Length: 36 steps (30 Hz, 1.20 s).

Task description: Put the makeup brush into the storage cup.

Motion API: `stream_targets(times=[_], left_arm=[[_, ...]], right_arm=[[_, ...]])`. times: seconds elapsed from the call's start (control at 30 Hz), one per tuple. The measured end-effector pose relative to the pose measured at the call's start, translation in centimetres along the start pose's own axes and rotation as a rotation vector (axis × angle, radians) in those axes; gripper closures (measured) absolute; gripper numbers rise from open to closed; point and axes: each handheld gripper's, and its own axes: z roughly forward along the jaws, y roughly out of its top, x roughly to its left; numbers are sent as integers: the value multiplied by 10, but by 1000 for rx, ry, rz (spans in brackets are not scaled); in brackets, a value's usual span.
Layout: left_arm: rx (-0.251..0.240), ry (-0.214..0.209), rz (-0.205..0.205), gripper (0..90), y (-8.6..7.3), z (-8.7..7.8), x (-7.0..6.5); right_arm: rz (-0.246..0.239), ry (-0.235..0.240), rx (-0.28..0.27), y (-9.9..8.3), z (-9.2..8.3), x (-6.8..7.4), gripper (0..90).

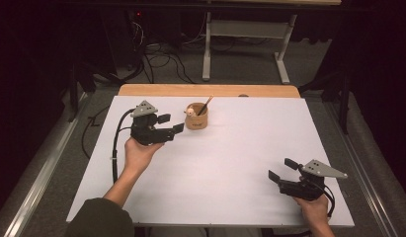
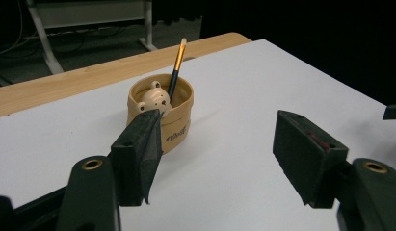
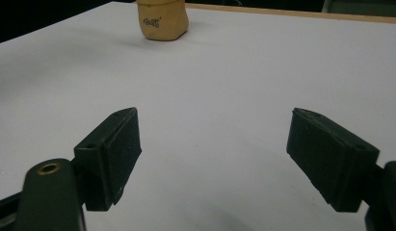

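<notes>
**High view: cup sits just beyond the left tongs, far from the right**

High view puts the tan cup toward the far middle of the white desk, a little left of centre, standing upright. Inside it are a small bear-shaped figure against the near-left wall and a thin brush whose handle leans up and away to the right, its tip above the rim. That slanted handle is the long axis to reckon with: in the left gripper view the brush rises from behind the bear figure and tilts slightly toward the far edge, so a grasp on it would want the pads either side of the shaft, above the cup.

The left tongs are held just beside the cup on its left, pointing toward it and not touching. Their jaws stand wide with nothing between them; in the left gripper view one jaw overlaps the cup's near wall while the other is well off to the side, so the cup lies off centre of the gap.

The right tongs rest near the desk's front right corner, well apart from the cup, jaws likewise wide and empty. In the right gripper view the cup stands far ahead.

I judge the left hand to be the one placed to act.
</notes>
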Motion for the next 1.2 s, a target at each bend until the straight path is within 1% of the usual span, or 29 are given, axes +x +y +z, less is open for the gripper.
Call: stream_targets(times=[0.3, 0.4, 0.43, 0.53, 0.63, 0.67, 0.73, 0.77, 1.03, 1.2], left_arm=[[-1, 4, -11, 350, -5, -3, 2], [2, 5, -7, 349, -5, -5, 2], [2, 4, -7, 349, -5, -5, 2], [-1, 1, -5, 349, -5, -7, 1], [-8, -11, -11, 349, -5, -9, 0], [-12, -6, -6, 349, -5, -10, 0], [-12, -15, -8, 349, -5, -12, -2], [-15, -16, -8, 349, -6, -12, -2], [-26, -23, -12, 348, -7, -18, -5], [-31, -24, -11, 346, -8, -21, -5]], right_arm=[[4, -1, 3, 0, 0, 0, 211], [6, -2, 2, 0, 0, 0, 212], [-1, -1, 1, 0, 0, 0, 211], [0, -1, 3, 0, 0, 0, 211], [5, -2, 5, -1, 0, 0, 211], [7, -3, 3, 0, 0, 0, 211], [3, -2, -1, 0, 0, 0, 211], [8, -3, 1, 0, 0, 0, 211], [3, -2, -6, 0, -1, 0, 212], [6, -3, 0, 0, 0, 1, 211]])
